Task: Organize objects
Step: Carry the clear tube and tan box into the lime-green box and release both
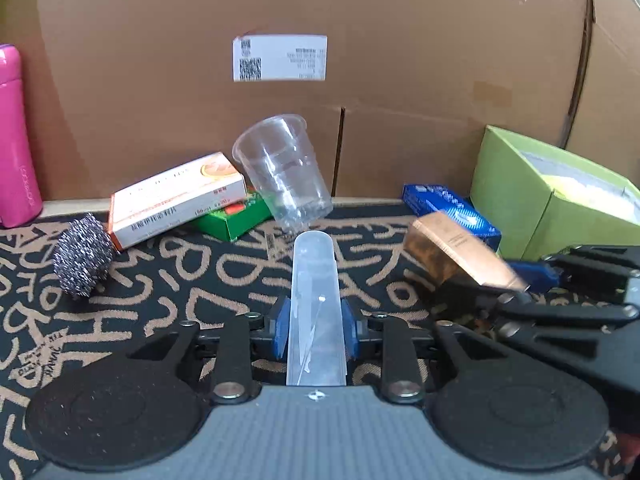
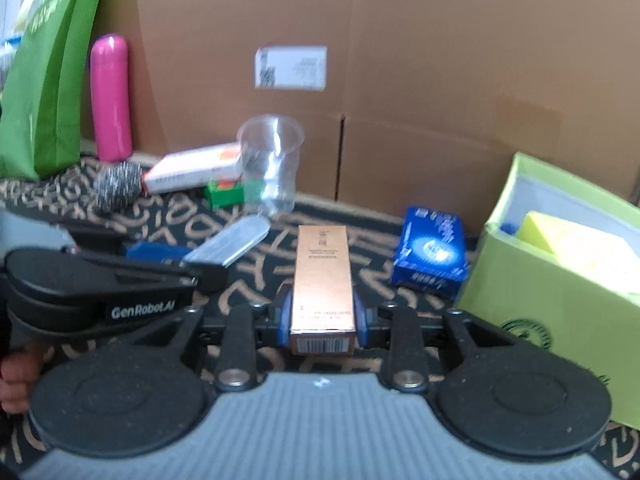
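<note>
My left gripper [image 1: 316,328] is shut on a long clear plastic case [image 1: 316,304], held above the patterned mat; it also shows in the right wrist view [image 2: 232,244]. My right gripper [image 2: 322,316] is shut on a copper-coloured carton [image 2: 323,276], also seen at the right of the left wrist view [image 1: 456,252]. A clear plastic cup [image 1: 284,168] leans on a white and orange box [image 1: 176,196] and a green box [image 1: 232,220]. A steel scourer [image 1: 82,256] lies at the left. A blue box [image 2: 432,252] lies near the open light-green box [image 2: 560,280].
A large cardboard wall [image 1: 320,20] closes the back. A pink bottle [image 2: 110,96] stands at the back left beside a green bag [image 2: 48,80]. The light-green box holds a yellow item [image 2: 576,244]. A black and tan patterned mat [image 1: 192,280] covers the surface.
</note>
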The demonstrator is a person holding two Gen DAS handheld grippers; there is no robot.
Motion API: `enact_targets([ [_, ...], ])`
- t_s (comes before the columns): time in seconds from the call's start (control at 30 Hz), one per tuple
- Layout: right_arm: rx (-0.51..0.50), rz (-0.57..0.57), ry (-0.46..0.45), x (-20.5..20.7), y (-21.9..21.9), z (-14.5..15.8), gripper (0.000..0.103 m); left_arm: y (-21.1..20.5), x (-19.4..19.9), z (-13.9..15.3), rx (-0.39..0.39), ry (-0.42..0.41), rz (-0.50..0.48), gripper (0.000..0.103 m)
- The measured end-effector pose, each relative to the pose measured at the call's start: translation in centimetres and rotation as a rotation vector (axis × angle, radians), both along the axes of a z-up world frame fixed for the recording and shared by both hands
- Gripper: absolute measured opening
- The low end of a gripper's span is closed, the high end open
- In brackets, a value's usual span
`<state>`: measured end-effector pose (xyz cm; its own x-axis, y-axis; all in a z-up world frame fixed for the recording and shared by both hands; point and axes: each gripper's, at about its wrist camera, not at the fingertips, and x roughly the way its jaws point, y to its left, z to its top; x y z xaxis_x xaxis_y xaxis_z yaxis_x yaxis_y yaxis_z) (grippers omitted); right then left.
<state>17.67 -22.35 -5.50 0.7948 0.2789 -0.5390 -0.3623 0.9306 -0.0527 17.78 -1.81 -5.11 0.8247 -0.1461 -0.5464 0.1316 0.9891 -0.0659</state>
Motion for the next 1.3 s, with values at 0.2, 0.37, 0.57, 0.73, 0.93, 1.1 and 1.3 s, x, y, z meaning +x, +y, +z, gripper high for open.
enact_targets([
  [0.2, 0.047, -0.063, -0.130, -1.5, -2.2, 2.6, 0.029, -2.2, -1.0, 3.7, -0.040, -0.076, -0.058, 0.029],
  [0.37, 0.107, -0.190, -0.249, -2.9, -5.8, 5.0, 0.029, -6.3, -1.3, 7.0, -0.032, -0.146, -0.139, 0.029],
  [0.57, 0.087, -0.404, -0.340, -3.4, -10.3, 6.3, 0.029, -12.0, -0.5, 9.4, -0.043, -0.179, -0.231, 0.029],
  [0.73, 0.102, -0.569, -0.350, -3.2, -14.1, 6.3, 0.029, -16.2, 0.6, 10.0, -0.048, -0.174, -0.304, 0.029],
  [0.93, 0.146, -0.715, -0.321, -2.1, -17.9, 5.2, 0.030, -20.6, 2.5, 9.3, -0.051, -0.154, -0.375, 0.029],
  [1.1, 0.168, -0.765, -0.220, -0.1, -19.2, 3.3, 0.032, -21.4, 4.0, 7.6, -0.084, -0.102, -0.364, 0.078],
  [1.3, 0.155, -0.826, -0.360, -2.6, -18.7, 4.4, 0.063, -19.0, 2.5, 7.2, -0.100, -0.167, -0.328, 0.080],
])
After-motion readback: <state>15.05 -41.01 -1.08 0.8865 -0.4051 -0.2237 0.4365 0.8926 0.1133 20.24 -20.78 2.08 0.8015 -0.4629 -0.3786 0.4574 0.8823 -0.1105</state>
